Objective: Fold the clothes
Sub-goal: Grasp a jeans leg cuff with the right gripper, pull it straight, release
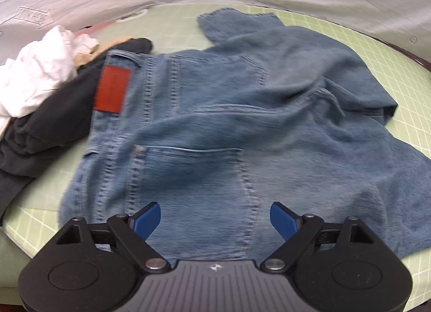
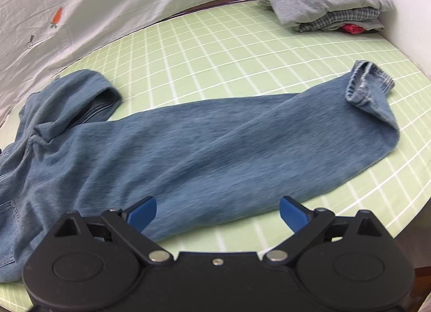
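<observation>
One pair of jeans [image 2: 204, 139] is the thing in play, spread flat on the green gridded tabletop [image 2: 215, 50]. Its long axis runs left to right across the person: the waistband end with the red patch [image 1: 112, 88] sits on the left, and one leg stretches out to its cuff [image 2: 369, 82] on the right. The other leg [image 2: 78, 93] looks doubled back near the seat.

Each hand-held gripper covers its own end. The left hand-held gripper [image 1: 215, 220] hovers just short of the seat and back pocket, jaws spread wide, holding nothing. The right hand-held gripper [image 2: 218, 213] sits at the near edge of the long leg, also spread and empty, so it's my pick for the cuff end.

Further out, a messy pile of unfolded clothes [image 1: 40, 91] touches the waistband, and a folded stack [image 2: 328, 2] sits well apart in the far right corner.
</observation>
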Tool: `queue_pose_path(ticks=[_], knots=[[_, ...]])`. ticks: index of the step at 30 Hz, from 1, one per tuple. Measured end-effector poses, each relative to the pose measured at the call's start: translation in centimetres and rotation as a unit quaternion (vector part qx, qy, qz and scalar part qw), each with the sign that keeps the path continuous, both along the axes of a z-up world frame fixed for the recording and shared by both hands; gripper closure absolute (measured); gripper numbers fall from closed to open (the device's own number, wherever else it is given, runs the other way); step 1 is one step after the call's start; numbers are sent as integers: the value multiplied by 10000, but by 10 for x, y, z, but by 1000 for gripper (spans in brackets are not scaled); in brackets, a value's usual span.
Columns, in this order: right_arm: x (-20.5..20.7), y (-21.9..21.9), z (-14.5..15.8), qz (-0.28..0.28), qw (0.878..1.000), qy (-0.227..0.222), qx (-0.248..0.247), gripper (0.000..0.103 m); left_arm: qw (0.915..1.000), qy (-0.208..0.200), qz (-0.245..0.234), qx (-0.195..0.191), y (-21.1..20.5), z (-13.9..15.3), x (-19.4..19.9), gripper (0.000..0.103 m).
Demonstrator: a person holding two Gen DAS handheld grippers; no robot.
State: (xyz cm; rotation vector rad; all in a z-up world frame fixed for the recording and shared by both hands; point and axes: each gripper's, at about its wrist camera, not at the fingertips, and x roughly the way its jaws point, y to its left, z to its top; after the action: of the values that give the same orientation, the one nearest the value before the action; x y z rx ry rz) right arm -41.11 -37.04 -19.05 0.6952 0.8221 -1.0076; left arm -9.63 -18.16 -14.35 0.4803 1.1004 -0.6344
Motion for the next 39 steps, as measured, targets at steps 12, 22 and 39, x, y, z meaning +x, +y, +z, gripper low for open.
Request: queue_pose_path(ticks=[12,22,39], knots=[[-83,-109,-20,-78,9967,742,-334,3,9950,264,628,728,-71,-57,-66,12],[-124,-175,-22,-222,9960,641,-582,23,9832,385,1595,806,-64,-66,-67,0],[-162,-222,37,-677,9810,-889,-1584,94,9821,465,1522,1008,-70,-71,-64,0]])
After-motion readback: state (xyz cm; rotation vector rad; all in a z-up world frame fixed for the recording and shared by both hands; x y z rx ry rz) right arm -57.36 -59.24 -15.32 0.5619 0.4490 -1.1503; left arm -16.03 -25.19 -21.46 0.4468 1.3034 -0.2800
